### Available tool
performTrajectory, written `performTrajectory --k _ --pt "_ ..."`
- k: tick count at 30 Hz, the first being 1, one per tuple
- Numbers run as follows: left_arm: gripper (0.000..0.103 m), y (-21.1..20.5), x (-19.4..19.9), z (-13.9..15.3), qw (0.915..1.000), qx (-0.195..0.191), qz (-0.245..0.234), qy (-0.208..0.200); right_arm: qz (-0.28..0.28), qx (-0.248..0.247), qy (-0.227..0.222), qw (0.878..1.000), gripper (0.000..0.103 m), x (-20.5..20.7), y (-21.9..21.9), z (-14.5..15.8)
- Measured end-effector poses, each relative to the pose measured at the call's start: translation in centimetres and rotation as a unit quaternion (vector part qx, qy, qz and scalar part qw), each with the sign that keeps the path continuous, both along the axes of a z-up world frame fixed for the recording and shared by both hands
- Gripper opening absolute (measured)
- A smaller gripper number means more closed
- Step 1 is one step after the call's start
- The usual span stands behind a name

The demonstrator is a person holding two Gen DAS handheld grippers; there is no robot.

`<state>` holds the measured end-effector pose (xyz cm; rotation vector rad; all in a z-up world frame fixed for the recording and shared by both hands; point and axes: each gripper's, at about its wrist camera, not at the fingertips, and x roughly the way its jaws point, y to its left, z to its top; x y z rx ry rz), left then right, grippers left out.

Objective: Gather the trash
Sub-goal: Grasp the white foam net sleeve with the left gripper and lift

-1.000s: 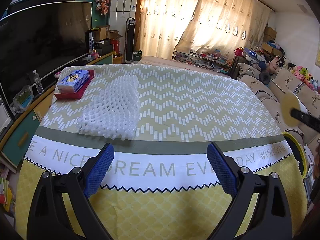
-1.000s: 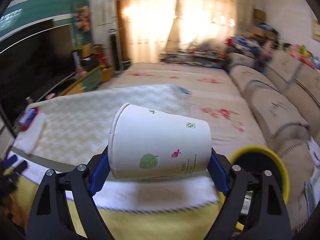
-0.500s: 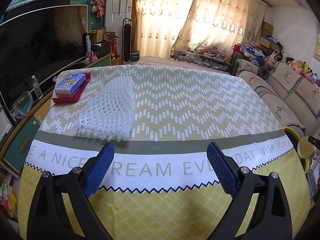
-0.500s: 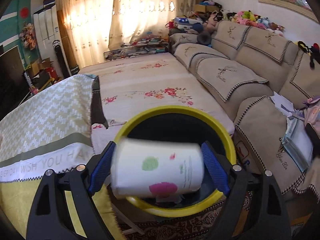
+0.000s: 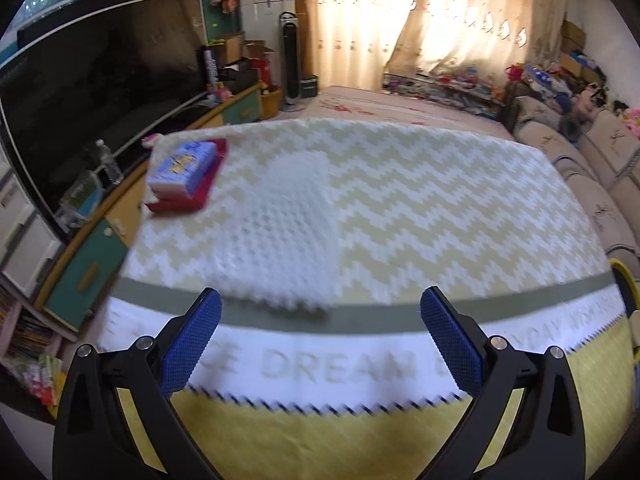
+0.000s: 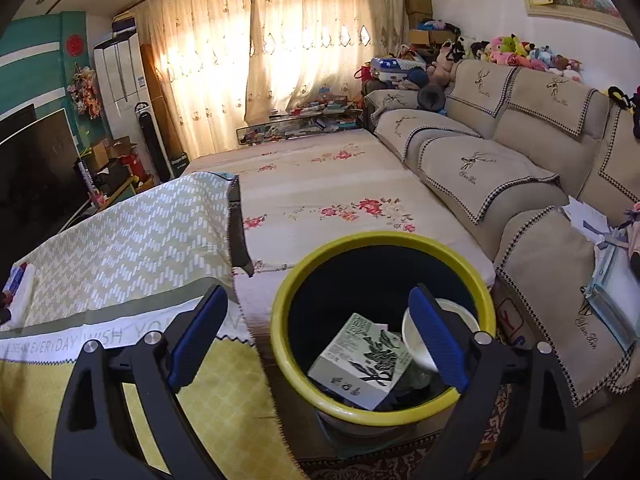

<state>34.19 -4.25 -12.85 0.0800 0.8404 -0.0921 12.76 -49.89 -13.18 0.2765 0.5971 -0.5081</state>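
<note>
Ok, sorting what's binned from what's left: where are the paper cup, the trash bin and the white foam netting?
paper cup [image 6: 416,336]: right wrist view, inner wall.
trash bin [image 6: 280,320]: right wrist view, yellow rim.
white foam netting [image 5: 280,232]: left wrist view, its middle.

A yellow-and-white zigzag tablecloth [image 5: 420,200] covers the table. Near its far left corner a blue-and-white box [image 5: 182,166] lies on a flat red box [image 5: 192,196]. Beyond its right edge stands a beige cushioned sofa [image 6: 500,168].

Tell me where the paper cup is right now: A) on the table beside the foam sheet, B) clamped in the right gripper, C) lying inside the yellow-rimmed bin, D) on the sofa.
C: the paper cup lies in the bin beside a box, and the right gripper stands open and empty above it.
</note>
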Motion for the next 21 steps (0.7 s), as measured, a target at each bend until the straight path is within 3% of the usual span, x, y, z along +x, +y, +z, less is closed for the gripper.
performTrajectory --k 15,17,19,20,21 --pt "0.097 0.9 8.6 -3.9 0.9959 0.035 0.036 0.075 -0.008 0.033 -0.009 0.999 0.087 -1.4 -2.2 -0.4" --pt "0.084 1.0 8.7 -3.8 0.9967 0.024 0.038 0.068 -0.007 0.032 -0.010 0.999 0.087 -1.6 -2.2 -0.3" --pt "0.059 1.1 8.7 -3.5 0.9967 0.030 0.043 0.061 -0.006 0.032 -0.013 0.999 0.087 -1.7 -2.2 -0.2" --pt "0.055 1.1 8.6 -3.3 0.9969 0.032 0.042 0.057 -0.006 0.033 -0.014 0.999 0.087 -1.7 -2.2 -0.1" --pt "0.042 1.1 8.6 -3.1 0.9973 0.032 0.040 0.053 -0.005 0.034 -0.014 0.999 0.087 -1.7 -2.2 -0.1"
